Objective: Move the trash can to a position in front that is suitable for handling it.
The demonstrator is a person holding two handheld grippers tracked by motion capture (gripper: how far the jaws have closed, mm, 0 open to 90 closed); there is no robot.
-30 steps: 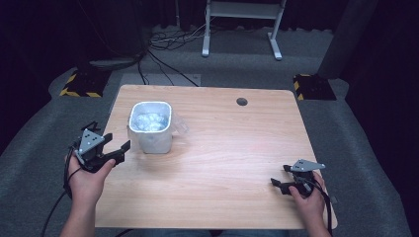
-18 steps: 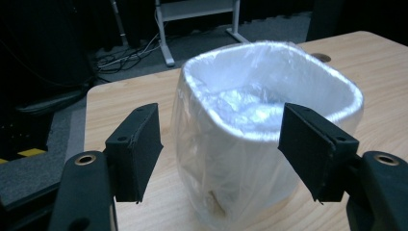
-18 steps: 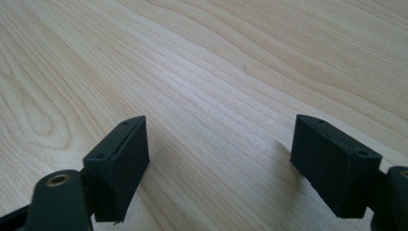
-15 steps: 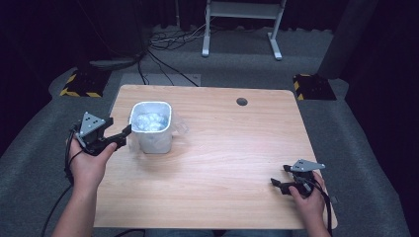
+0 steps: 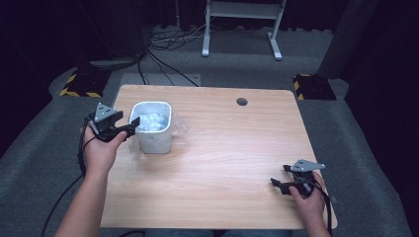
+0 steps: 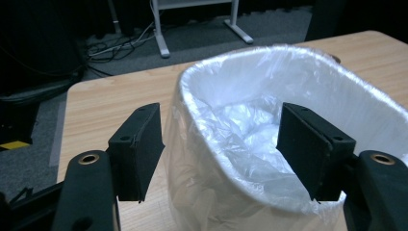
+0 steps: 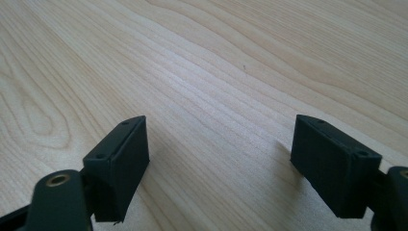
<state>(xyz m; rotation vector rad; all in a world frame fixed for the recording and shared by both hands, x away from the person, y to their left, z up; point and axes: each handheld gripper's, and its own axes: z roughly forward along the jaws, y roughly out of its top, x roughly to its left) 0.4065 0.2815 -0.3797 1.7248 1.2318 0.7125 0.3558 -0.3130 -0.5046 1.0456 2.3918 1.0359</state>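
A small white bin (image 5: 153,129) lined with a clear plastic bag (image 6: 250,130) stands on the left part of the wooden table (image 5: 222,158). My left gripper (image 5: 129,127) is open at the bin's near left rim; in the left gripper view (image 6: 221,144) one jaw sits outside the wall and the other over the bag inside. My right gripper (image 5: 280,183) rests low at the table's front right, open, with bare wood between its jaws in the right gripper view (image 7: 219,163).
A dark round hole (image 5: 241,101) sits near the table's far edge. Beyond the table lie grey floor, cables (image 5: 163,47) and a white metal stand (image 5: 242,24). Yellow-and-black striped blocks (image 5: 79,81) flank the far corners.
My left gripper has moved forward and right from the table's left edge up to the bin's rim. The right gripper has stayed put.
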